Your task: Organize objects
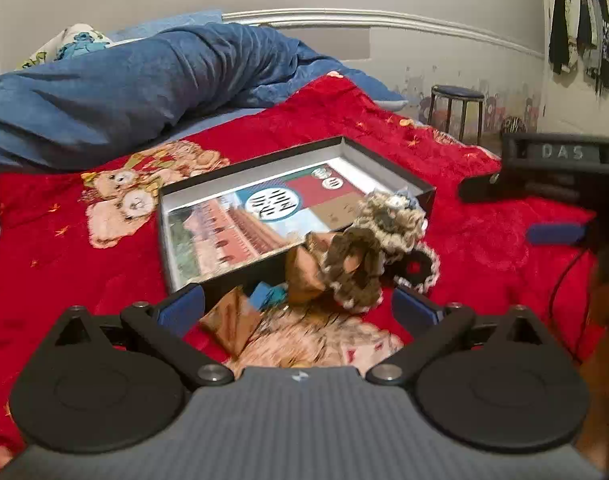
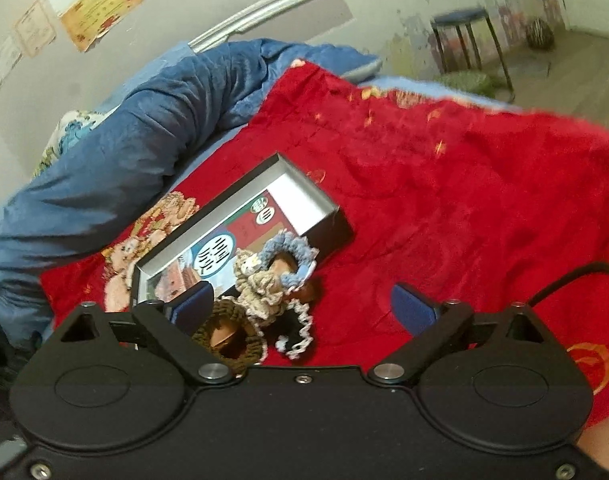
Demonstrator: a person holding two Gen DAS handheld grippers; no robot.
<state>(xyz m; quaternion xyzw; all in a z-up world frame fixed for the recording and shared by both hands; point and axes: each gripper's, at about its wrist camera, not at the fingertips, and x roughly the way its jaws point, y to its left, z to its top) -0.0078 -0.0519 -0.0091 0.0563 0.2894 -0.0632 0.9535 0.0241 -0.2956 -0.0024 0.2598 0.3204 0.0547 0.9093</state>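
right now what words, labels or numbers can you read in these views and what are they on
"DAS": raised letters on the right gripper's dark body, left wrist view.
Round badge with large characters on the print inside the open box: too blurred to read.
Two small round seals on the same print: too small to read.
Certificates on the wall: too small to read.
Nothing legible on the crocheted scrunchies.

Red blanket [image 2: 444, 184] (teddy-bear print), blue quilt [image 1: 124, 88], black box [image 1: 384, 156], brown scrunchie [image 1: 350, 270].

Both wrist views angle down, sharing the box [image 1: 296, 200].
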